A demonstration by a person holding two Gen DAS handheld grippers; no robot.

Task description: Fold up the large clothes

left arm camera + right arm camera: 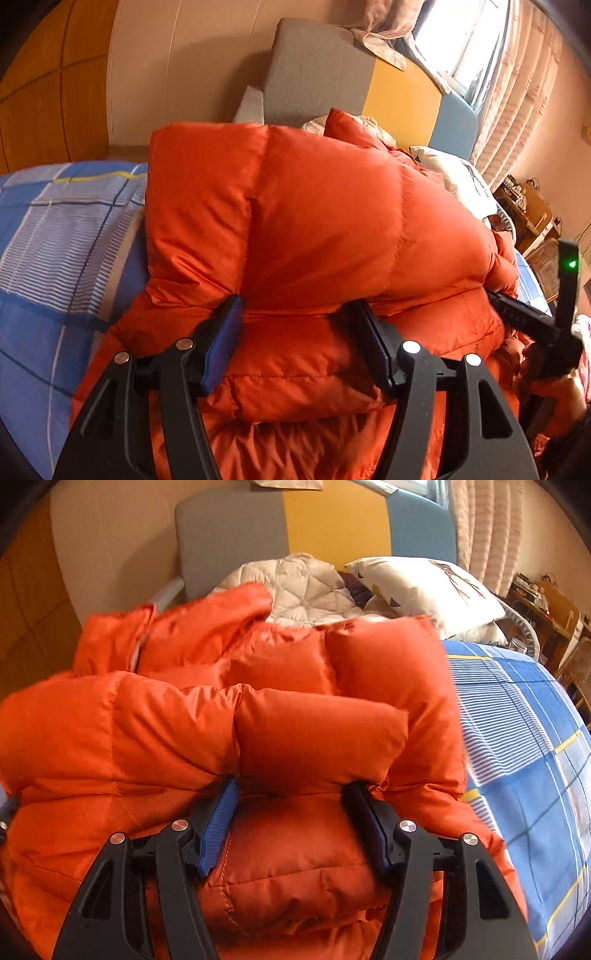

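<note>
Left gripper (297,328) and right gripper (291,812), each with black arms and blue-padded fingers, spread wide and pushed against the puffy orange quilted down jacket (295,221); padding bulges between the fingers, nothing pinched. The jacket lies folded in a thick bundle on the blue-and-white checked bedsheet (524,738), filling the near field and hiding most of the bed. In the left wrist view the right gripper's black body shows at the jacket's right edge. Beyond the jacket: a beige quilted garment (306,587), a white printed pillow (432,590), then the grey, yellow and blue panelled headboard (332,520), curtains (517,92) and a wooden desk (532,210).
</note>
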